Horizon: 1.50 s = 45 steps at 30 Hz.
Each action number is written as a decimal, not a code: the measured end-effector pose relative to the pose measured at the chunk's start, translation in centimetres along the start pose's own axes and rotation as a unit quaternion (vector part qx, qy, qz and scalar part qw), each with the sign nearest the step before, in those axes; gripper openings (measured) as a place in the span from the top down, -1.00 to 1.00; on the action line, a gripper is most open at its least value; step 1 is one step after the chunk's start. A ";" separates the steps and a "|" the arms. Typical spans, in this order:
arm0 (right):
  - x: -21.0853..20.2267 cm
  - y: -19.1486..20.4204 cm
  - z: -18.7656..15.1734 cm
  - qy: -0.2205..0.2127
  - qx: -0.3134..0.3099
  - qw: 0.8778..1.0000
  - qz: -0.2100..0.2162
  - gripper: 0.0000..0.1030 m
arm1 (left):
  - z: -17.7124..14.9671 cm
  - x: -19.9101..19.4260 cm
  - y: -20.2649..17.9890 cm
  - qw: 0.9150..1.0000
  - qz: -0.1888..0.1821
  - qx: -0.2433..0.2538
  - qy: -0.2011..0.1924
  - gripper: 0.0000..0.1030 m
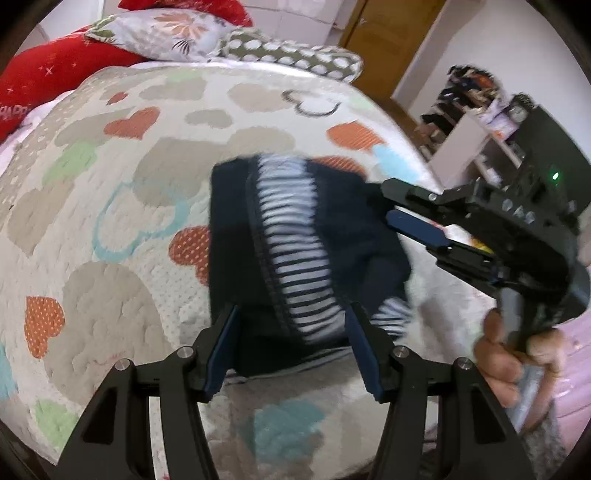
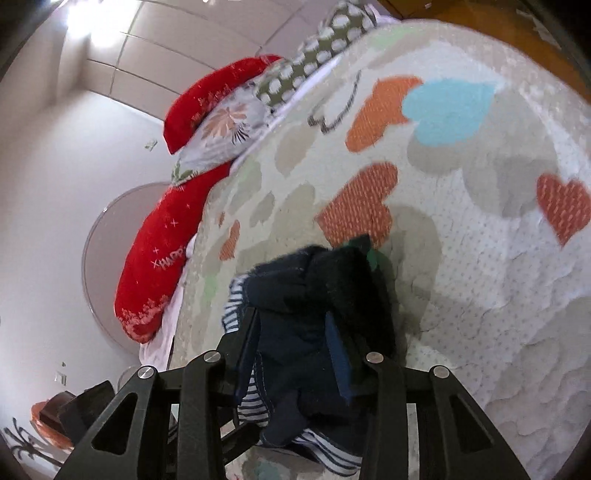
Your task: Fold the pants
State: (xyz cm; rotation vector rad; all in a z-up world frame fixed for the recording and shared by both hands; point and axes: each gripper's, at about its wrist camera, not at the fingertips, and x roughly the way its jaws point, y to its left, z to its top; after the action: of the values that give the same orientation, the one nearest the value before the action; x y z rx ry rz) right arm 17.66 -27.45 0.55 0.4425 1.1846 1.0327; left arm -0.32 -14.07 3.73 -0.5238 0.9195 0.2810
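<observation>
The pants are dark navy with a blue-and-white striped panel and lie as a folded bundle on the heart-patterned bedspread. My left gripper is open, its fingers straddling the bundle's near edge. My right gripper reaches in from the right, its jaws close together at the bundle's right edge. In the right wrist view the right gripper has navy fabric bunched between its fingers, with striped cloth hanging below.
Red, floral and polka-dot pillows lie at the head of the bed. A wooden door and cluttered shelves stand beyond the bed's right side. A hand holds the right gripper's handle.
</observation>
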 end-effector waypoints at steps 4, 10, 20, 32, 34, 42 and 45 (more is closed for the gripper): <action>-2.4 0.8 0.5 -0.041 -0.034 0.999 -0.003 0.20 | 1.2 -0.7 0.9 0.999 0.002 -0.031 -0.016 -0.11; -1.1 0.6 1.1 -0.027 -0.035 0.999 -0.020 0.20 | 5.8 2.0 2.2 0.997 0.029 -0.074 -0.011 -0.11; -0.4 -3.5 0.9 -0.009 0.019 0.999 -0.049 -0.01 | 6.6 4.5 2.6 0.995 0.042 -0.081 0.032 -0.13; -1.6 -3.1 -1.3 -0.006 0.004 0.999 -0.033 -0.45 | 3.7 2.4 7.6 0.985 -0.066 -0.157 0.009 -0.61; -0.9 -3.2 -1.5 -0.001 0.006 0.999 -0.037 -0.45 | 3.8 3.3 7.4 0.985 -0.080 -0.151 0.017 -0.61; 1.4 -2.9 -1.5 0.030 0.004 0.999 0.010 -0.44 | 4.4 6.2 4.7 0.990 -0.092 -0.096 0.052 -0.53; 2.5 -3.3 -1.5 0.041 0.019 0.999 0.021 0.15 | 4.3 5.7 4.7 0.988 -0.107 -0.093 0.058 0.15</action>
State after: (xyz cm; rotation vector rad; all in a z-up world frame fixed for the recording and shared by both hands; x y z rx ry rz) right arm 17.77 -27.32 -3.81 0.4601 1.2750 1.0739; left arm 3.84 -7.67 -0.24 -0.8122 0.9447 0.1421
